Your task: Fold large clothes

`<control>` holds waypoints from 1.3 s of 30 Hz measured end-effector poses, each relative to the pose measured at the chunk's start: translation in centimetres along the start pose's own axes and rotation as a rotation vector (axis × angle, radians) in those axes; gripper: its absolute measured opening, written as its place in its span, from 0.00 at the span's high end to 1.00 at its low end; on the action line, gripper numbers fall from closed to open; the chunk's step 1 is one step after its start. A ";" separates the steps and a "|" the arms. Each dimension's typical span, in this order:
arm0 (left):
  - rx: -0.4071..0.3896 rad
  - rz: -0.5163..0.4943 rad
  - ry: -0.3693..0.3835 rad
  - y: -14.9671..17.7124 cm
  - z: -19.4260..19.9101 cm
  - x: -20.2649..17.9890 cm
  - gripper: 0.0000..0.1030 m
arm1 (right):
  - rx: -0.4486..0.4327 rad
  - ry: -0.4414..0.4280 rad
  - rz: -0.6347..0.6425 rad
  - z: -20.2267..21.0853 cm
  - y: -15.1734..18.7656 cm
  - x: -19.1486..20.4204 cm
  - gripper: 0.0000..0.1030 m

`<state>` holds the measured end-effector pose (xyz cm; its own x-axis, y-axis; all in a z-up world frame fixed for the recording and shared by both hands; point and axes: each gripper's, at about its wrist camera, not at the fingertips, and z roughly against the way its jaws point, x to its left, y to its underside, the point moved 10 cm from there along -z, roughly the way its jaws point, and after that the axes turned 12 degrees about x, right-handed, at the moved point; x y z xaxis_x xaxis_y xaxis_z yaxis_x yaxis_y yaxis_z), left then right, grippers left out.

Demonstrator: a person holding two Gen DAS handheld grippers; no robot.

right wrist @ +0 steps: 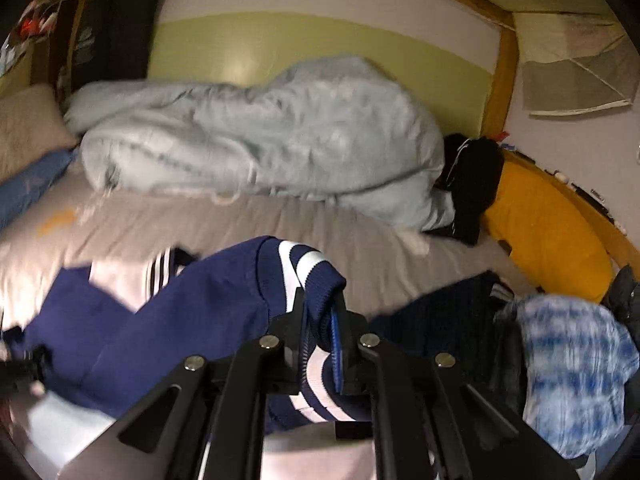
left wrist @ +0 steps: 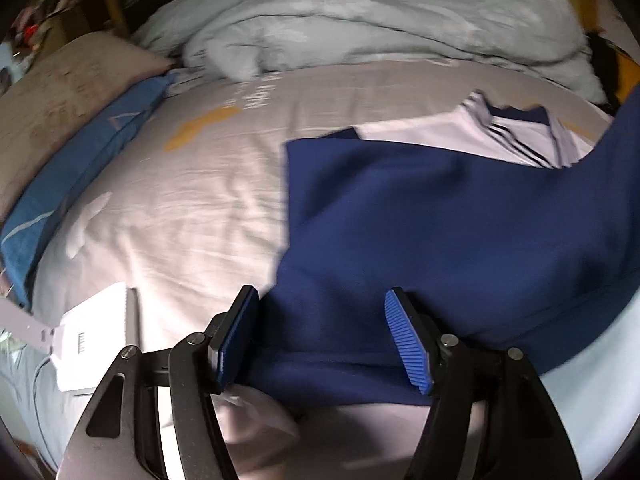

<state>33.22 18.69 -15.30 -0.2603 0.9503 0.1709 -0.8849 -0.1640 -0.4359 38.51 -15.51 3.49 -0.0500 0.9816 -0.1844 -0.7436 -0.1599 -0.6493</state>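
1. Left wrist view: the left gripper [left wrist: 324,336] hangs over the near edge of the navy jacket [left wrist: 440,220], jaws spread wide, blue ribbed pads [left wrist: 408,344] clear on both sides with navy cloth lying between them, and nothing pinched.
2. The jacket lies spread on the grey bedsheet [left wrist: 180,200], toward the right of the bed, its white panel with dark stripes [left wrist: 516,136] showing at the far side.
3. Only this view gives us the white notebook-like thing [left wrist: 96,336] at the bed's near left edge, and the blue pillow [left wrist: 80,172] beside a beige one [left wrist: 60,100].
4. Over to the right wrist view: the right gripper [right wrist: 320,320] is pressed together on the jacket's striped cuff [right wrist: 308,268], navy rib with white bands, and the sleeve rises off the bed to meet it.
5. This view alone shows the yellow cushion [right wrist: 540,232], a black garment [right wrist: 472,184] next to it, and a blue-and-white mottled cloth [right wrist: 572,368] at right, too blurred to say what it is, possibly another garment.
6. Both views catch the pale blue duvet [right wrist: 260,140] bunched along the far side of the bed, against the green wall [right wrist: 280,48].
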 end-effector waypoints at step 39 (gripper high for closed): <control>-0.085 0.180 0.181 -2.3 1.0 3.9 0.51 | 0.406 0.020 -0.104 -14.6 6.4 -2.3 0.91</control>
<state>33.88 22.53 -12.78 -0.3306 0.9409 -0.0733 -0.7930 -0.3191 -0.5190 43.64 -20.32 -11.00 0.0495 0.9874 -0.1505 -0.9465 -0.0018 -0.3228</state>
